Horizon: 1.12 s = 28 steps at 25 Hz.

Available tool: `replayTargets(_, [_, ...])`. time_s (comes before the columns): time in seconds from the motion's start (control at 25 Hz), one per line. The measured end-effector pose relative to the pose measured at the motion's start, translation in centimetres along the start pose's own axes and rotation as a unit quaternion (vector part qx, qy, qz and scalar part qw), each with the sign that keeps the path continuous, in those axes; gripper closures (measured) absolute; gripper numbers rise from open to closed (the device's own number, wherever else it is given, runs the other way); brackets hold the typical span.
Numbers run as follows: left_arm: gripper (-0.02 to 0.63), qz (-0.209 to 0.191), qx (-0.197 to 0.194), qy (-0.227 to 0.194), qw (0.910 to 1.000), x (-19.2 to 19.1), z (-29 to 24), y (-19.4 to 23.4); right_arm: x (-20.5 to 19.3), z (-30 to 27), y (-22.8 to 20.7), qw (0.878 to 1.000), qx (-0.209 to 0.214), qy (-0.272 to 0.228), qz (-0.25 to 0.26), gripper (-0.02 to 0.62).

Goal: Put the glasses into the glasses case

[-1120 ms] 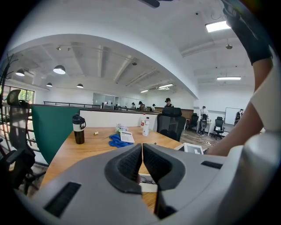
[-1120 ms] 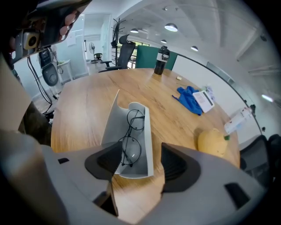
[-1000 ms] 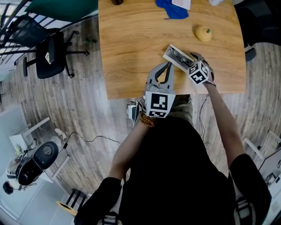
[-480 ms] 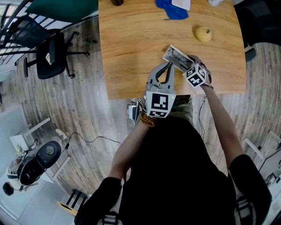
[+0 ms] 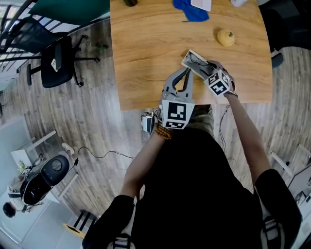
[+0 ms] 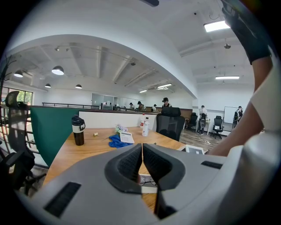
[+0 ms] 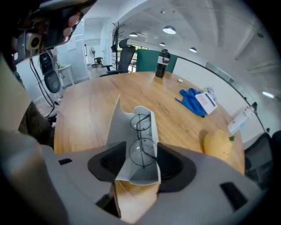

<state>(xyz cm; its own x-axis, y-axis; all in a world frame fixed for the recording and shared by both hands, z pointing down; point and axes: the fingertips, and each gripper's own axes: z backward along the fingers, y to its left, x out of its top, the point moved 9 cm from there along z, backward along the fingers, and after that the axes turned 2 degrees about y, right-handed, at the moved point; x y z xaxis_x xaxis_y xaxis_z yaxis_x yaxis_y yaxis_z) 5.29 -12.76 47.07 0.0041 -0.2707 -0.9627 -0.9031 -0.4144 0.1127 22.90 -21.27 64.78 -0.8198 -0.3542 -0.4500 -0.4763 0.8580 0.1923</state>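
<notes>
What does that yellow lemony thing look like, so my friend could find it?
Find the big wooden table. Just beyond the open pale glasses case near the person's edge, toward the right, sits a small round yellow thing shaped like a lemon. It is the only yellow thing there: the case is pale and flat, the crumpled cloth farther back is blue.

Head view: overhead, aimed steeply downward from well above the light wooden table (image 5: pixel 146 58).
Left gripper view: low over the tabletop, near level, facing its far end.
Right gripper view: tilted downward, close on the open grey glasses case (image 7: pixel 117 129).
Shared by all three: the crumpled blue cloth (image 5: pixel 190 10) and the tabletop.
</notes>
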Motion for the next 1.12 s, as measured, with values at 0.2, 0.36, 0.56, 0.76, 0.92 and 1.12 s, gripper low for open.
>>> replayTargets(0.2, [0.583, -0.001, 0.000, 0.000, 1.0000, 0.1, 0.3, 0.2, -0.7, -0.4, 1.2, 0.999, 0.029, 0.016, -0.016, 0.403])
replayTargets(0.36, [0.583, -0.001, 0.001, 0.001, 1.0000, -0.1, 0.5, 0.4, -0.6, -0.6, 0.9, 0.998, 0.046, 0.015, -0.043, 0.406])
replayTargets(0.56, [0.583, -0.004, 0.000, 0.000, 1.0000, 0.1, 0.8, 0.4, -0.8, -0.9, 0.2, 0.997, 0.042, 0.027, -0.056, 0.492])
replayTargets(0.76, [0.583, -0.007, 0.000, -0.001, 1.0000, 0.1, 0.9, 0.4, -1.0, -0.9, -0.3, 0.994, 0.058, 0.027, -0.085, 0.498])
replayTargets(0.92, [0.583, -0.007, 0.001, -0.002, 1.0000, 0.1, 0.9, 0.5, -0.9, -1.2, -0.4, 0.996, 0.041, 0.033, -0.076, 0.519])
replayTargets(1.12, [0.583, -0.007, 0.002, -0.002, 1.0000, 0.1, 1.0, 0.6, -0.6, -0.5, 0.1, 0.996, 0.049, 0.020, -0.078, 0.426])
